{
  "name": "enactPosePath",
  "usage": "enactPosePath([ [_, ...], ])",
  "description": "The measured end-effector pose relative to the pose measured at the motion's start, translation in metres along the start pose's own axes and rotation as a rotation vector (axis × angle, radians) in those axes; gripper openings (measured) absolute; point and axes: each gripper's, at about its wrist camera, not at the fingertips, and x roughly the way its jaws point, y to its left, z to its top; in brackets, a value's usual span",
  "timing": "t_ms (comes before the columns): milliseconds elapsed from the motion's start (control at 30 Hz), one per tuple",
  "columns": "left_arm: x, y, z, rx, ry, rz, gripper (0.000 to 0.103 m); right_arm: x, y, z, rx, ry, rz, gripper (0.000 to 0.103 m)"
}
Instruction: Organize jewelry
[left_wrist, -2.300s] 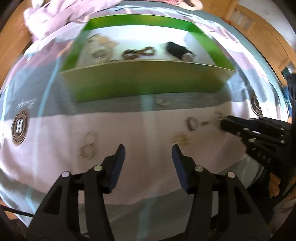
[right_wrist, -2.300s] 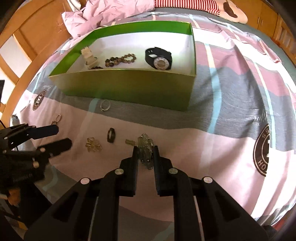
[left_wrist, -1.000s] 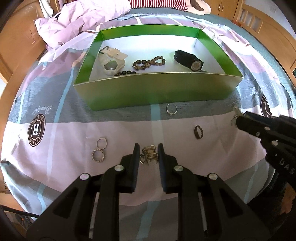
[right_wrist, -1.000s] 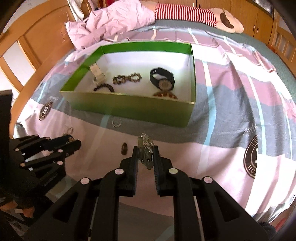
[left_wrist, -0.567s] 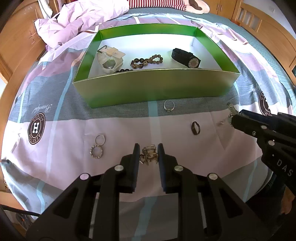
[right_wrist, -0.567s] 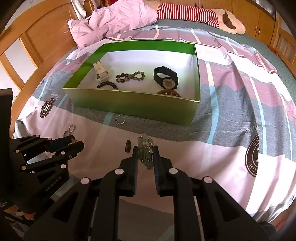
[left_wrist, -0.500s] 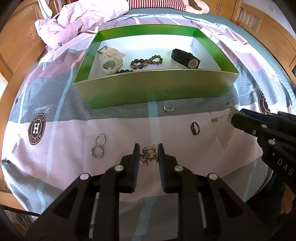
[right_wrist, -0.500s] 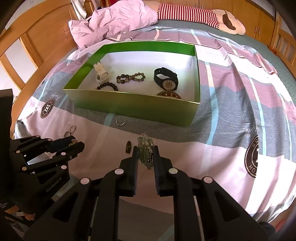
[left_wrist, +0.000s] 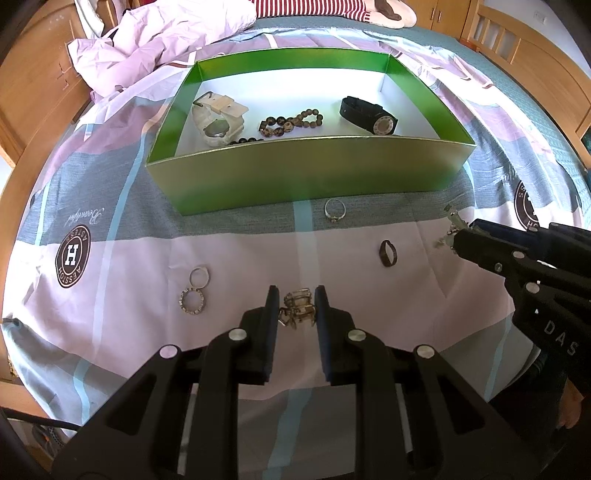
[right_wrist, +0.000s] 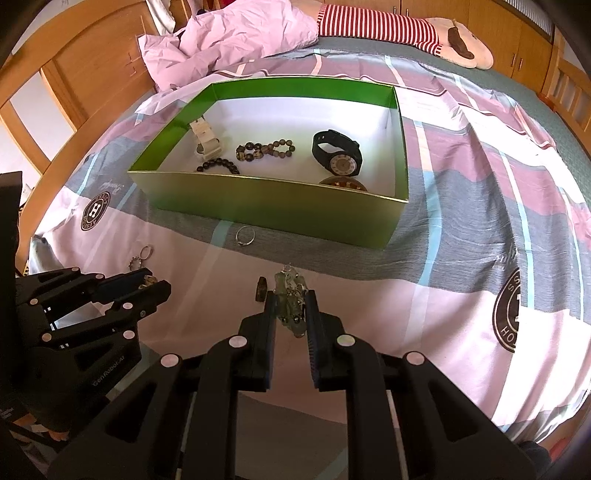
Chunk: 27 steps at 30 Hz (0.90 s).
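Landmark: green box (left_wrist: 310, 177), open-topped, on the bed's patchwork bedsheet (left_wrist: 129, 295).

Nearest to each camera, well short of the box's front wall:
- Left hand-held gripper (left_wrist: 296, 306): fingers pinched on a gold-toned cluster of jewelry (left_wrist: 298, 308), level and pointing toward the box front. Side of this gripper, seen from the right wrist view, carries small white lettering; not legible enough to read surely.
- Right hand-held gripper (right_wrist: 291, 306): fingers pinched on a pale green and silver chain piece (right_wrist: 291, 299), also aimed at the box front. From the left wrist view its body shows white letters "DAS", the rest cut off.

On the sheet between grippers and box:
- 2 linked rings (left_wrist: 195, 291), one plain, one studded, toward the box's left front corner, well short of it.
- Dark ring (left_wrist: 388, 253) standing on edge, toward the box's right front, apart from it.
- Silver ring (left_wrist: 335, 210) just in front of the box's front wall, near its middle.
- Round brown logo (left_wrist: 72, 254) left of the box front, big "H" ringed by letters reading roughly "AESSION"; script wording beside it, inverted, unread.

Inside the box:
- White watch (left_wrist: 218, 118), left end.
- Brown bead bracelet (left_wrist: 290, 122), middle; a darker bead bracelet (right_wrist: 218, 165) nearer the front wall.
- Black watch (left_wrist: 369, 114), right end.

Beyond the box: rumpled pink bedding (right_wrist: 236, 33).
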Motion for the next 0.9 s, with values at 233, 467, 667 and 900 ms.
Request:
enactPosePath([
  [233,-0.0001,0.0003,0.0004,0.002,-0.001,0.000,0.020,0.0020,0.0006,-0.0002,-0.002,0.005,0.002,0.016],
  [467,-0.0006,-0.0004,0.0001,0.002,0.000,0.000,0.020,0.0047,0.0019,-0.0021,-0.006,0.012,0.005,0.016],
  [667,-0.0021,-0.0007,0.0007,0.004,-0.004,-0.002,0.016,0.0053,0.0018,-0.0019,-0.005,0.014,0.007,0.016],
  [900,-0.0001,-0.0010,0.0014,0.005,0.002,-0.007,0.016,0.0066,0.0016,-0.0020,-0.004,0.019,0.008,0.016],
])
